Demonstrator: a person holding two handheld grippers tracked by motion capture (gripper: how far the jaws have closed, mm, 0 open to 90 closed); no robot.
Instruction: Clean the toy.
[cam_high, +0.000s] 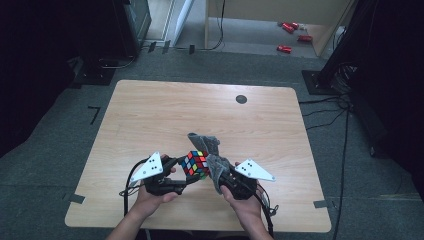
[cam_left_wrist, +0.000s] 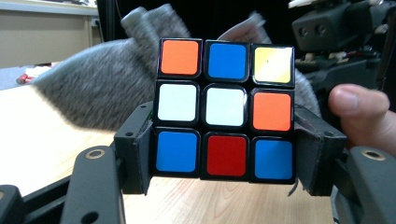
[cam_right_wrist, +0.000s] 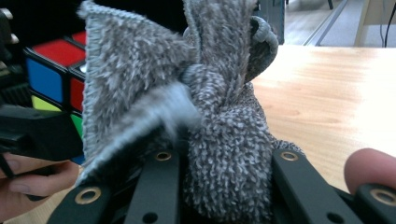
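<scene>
A Rubik's cube (cam_left_wrist: 226, 109) with mixed coloured faces is clamped by its bottom row between the pads of my left gripper (cam_left_wrist: 224, 161). In the high view the cube (cam_high: 195, 163) hangs just above the table, with the left gripper (cam_high: 176, 172) to its left. My right gripper (cam_high: 220, 177) is shut on a bunched grey knitted cloth (cam_right_wrist: 219, 130), whose upper folds spread against the cube's right side (cam_right_wrist: 56, 79). The cloth (cam_high: 212, 155) rises behind and to the right of the cube. Behind the cube, the left gripper view catches the cloth (cam_left_wrist: 102, 88) too.
The wooden table (cam_high: 150, 115) has a round black cap (cam_high: 241, 99) near its far edge. Beyond it on the floor stand a light wooden frame (cam_high: 260, 20) and some small red objects (cam_high: 292, 35). Dark equipment and cables flank both sides.
</scene>
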